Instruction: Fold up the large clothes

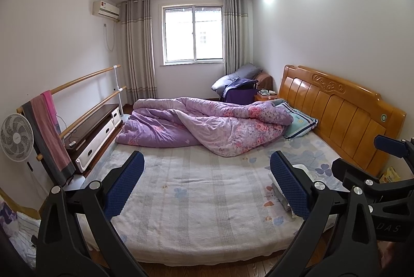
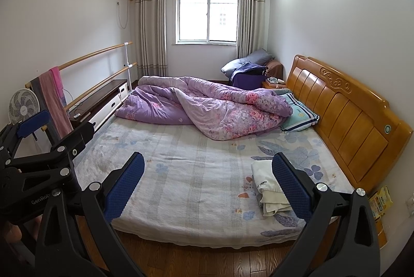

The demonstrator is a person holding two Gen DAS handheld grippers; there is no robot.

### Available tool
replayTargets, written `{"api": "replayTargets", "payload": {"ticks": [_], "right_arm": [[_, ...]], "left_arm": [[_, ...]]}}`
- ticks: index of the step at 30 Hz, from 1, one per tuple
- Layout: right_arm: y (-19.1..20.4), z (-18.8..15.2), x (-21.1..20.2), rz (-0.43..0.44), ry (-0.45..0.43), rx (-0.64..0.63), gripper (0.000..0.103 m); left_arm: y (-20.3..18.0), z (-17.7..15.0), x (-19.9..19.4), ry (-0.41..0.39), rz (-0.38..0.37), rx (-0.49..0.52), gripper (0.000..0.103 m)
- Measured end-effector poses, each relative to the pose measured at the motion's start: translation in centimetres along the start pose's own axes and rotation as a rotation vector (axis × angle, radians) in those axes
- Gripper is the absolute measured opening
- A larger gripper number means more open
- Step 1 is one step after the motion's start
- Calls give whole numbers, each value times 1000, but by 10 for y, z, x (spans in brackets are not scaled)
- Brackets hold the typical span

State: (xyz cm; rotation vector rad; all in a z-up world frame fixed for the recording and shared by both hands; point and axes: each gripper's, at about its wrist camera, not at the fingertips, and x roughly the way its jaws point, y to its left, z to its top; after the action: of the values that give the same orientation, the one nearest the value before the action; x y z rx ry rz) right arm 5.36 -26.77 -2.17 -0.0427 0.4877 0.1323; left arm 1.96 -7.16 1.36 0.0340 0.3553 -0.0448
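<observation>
A small stack of folded clothes [image 2: 266,184], white and cream on top, lies on the bed [image 2: 196,173] near its front right corner, by the headboard. In the left wrist view the stack [image 1: 278,189] is mostly hidden behind my right finger. My left gripper [image 1: 205,184] is open and empty, held above the bed's near edge. My right gripper [image 2: 207,184] is open and empty, beside the left one, with the stack just left of its right finger [image 2: 292,189]. Each gripper shows at the edge of the other's view.
A crumpled purple floral quilt [image 2: 207,109] covers the far half of the bed, with a blue pillow [image 2: 297,116] by the wooden headboard [image 2: 349,116]. A low cabinet [image 2: 103,101], wooden rails with hanging towels [image 2: 51,101] and a fan [image 2: 23,106] stand left. Wood floor lies below.
</observation>
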Motion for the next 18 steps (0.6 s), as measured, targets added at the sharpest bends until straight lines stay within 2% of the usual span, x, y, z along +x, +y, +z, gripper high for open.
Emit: {"api": "replayTargets", "payload": {"ticks": [18], "right_arm": [[-1, 2, 11, -4, 35, 12, 95]], "left_arm": [[-5, -12, 22, 32, -13, 0, 98]]}}
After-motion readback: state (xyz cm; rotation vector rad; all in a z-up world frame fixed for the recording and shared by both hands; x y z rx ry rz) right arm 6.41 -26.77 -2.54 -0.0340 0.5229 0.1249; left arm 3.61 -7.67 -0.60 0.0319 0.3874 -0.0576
